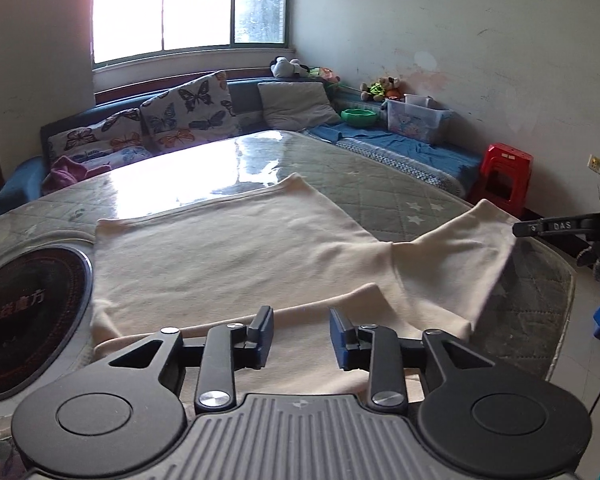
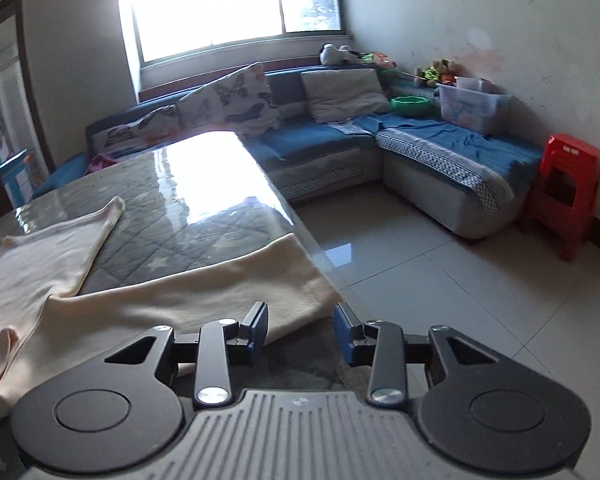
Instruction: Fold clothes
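**Cream garment spread flat on the glass-topped table, both grippers open above its near edge**

A cream garment (image 1: 236, 252) lies spread on the table (image 1: 380, 184), whose glossy top covers a grey quilted cloth with white stars. In the left wrist view its broad body runs from the near edge toward the far side, where a straight hem ends short of the bright window glare. A sleeve (image 1: 460, 248) branches off to the right, so the garment's widest span lies left to right across the table. The sleeve's end reaches the table's right edge — the right wrist view shows its corner (image 2: 300, 280) at the rim, above the tiled floor.

The left gripper (image 1: 300, 334) hovers over the near edge of the cloth, where a strip is folded over; its blue-padded fingers (image 1: 265, 336) stand apart with nothing between them. The right gripper (image 2: 300, 330) sits just off the sleeve's near corner, its jaws likewise spread and empty — whether either touches the fabric, I cannot tell.

A round dark hob (image 1: 28, 316) is set into the table to the left of the garment. Beyond the table stand a blue sofa (image 2: 440, 148) and, on the right, a red stool (image 2: 568, 196).
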